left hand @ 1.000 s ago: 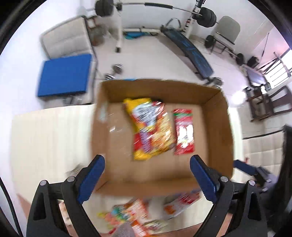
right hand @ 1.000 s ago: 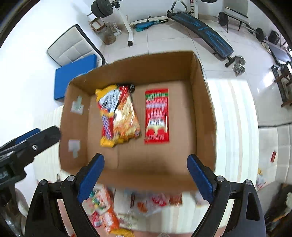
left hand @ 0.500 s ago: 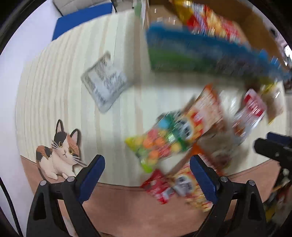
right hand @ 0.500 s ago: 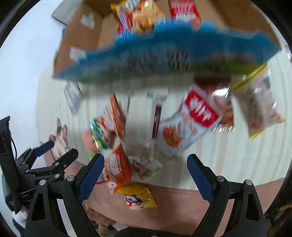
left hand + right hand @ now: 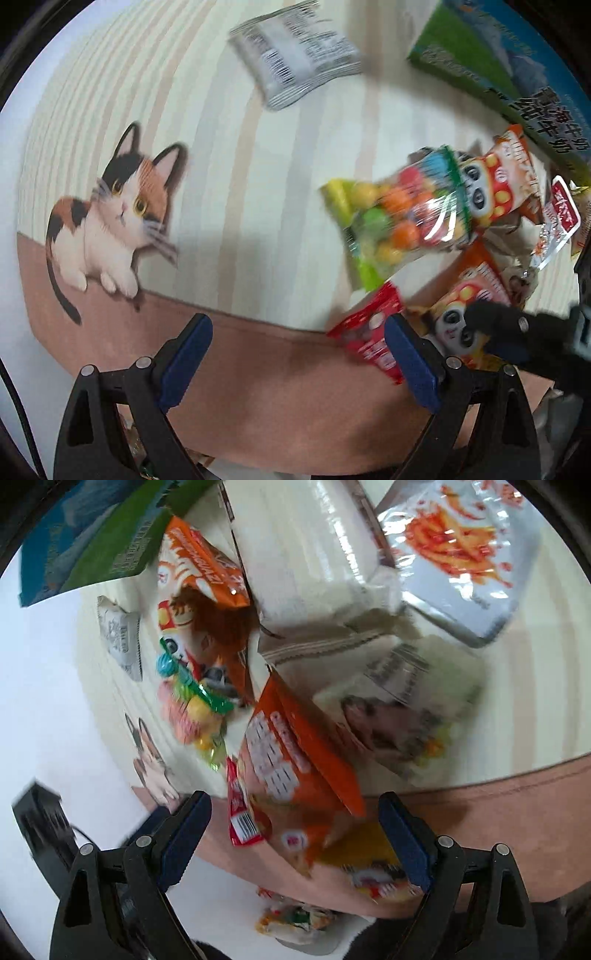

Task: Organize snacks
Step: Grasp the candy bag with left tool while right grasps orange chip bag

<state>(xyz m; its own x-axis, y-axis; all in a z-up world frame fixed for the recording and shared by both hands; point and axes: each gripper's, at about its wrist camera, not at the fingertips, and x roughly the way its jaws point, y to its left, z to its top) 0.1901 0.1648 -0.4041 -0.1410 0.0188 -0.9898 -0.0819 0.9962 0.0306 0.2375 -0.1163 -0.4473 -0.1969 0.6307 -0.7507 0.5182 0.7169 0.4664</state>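
A heap of snack packets lies on a striped mat. In the left wrist view a bag of coloured candy balls point(image 5: 402, 218), orange panda packets point(image 5: 498, 184) and a small red packet point(image 5: 369, 339) lie to the right. My left gripper point(image 5: 297, 354) is open and empty above the mat's brown border, left of the heap. In the right wrist view my right gripper point(image 5: 295, 834) is open just above an orange packet point(image 5: 291, 760); a white packet point(image 5: 314, 550) and a silver fries bag point(image 5: 458, 546) lie beyond. The right gripper's arm shows in the left wrist view point(image 5: 517, 332).
A blue-green carton side point(image 5: 509, 62) stands at the heap's far edge; it also shows in the right wrist view point(image 5: 88, 542). A silver barcode packet point(image 5: 295, 62) lies apart on the mat. A cat picture point(image 5: 110, 221) marks the mat's near left corner.
Both grippers have swung down from over the cardboard box to low over the snack heap on the mat. Both stayed open and empty.
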